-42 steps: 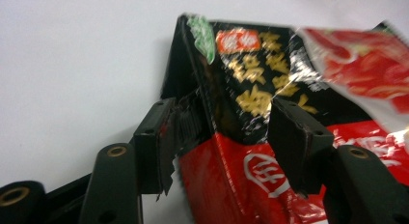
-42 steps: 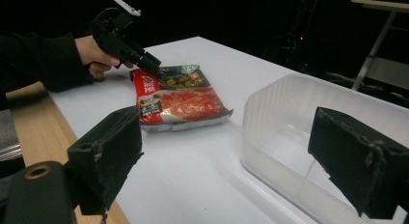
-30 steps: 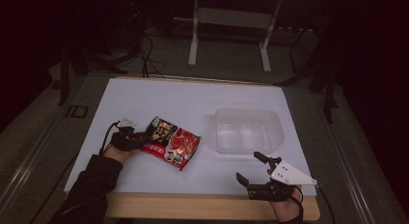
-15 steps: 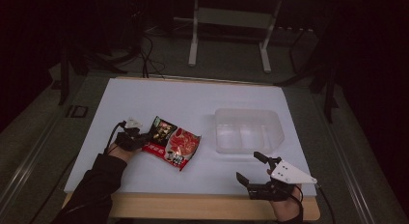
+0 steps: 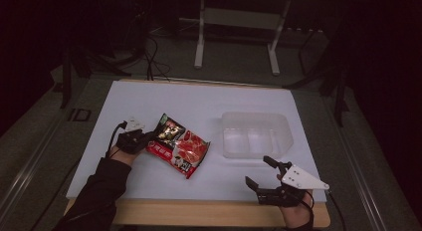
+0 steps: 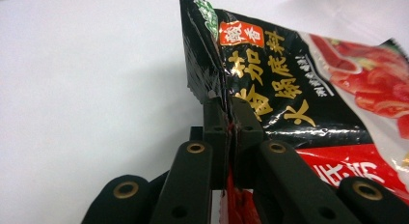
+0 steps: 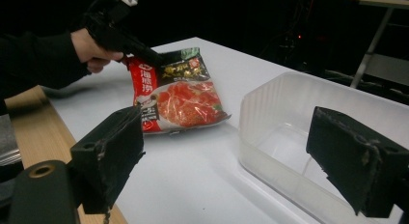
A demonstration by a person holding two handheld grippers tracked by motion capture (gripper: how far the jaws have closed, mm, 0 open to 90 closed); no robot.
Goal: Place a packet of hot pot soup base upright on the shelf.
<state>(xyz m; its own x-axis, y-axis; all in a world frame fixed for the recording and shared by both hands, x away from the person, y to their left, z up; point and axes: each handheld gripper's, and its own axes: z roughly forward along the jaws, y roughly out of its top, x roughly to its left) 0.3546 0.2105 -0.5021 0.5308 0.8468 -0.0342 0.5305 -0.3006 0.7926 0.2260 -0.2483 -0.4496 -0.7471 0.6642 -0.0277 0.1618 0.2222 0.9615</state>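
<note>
pouch (image 5: 178, 147) long axis ran diagonally toward near-right; left gripper (image 5: 148, 139) clamped its edge, right gripper (image 5: 261, 172) gaped empty; tub (image 5: 255, 135) empty.

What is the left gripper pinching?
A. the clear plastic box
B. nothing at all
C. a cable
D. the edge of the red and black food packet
D: in the left gripper view, the left gripper has its jaws shut tight on the edge of the red and black food packet, while the clear plastic box sits apart on the white table.
</note>
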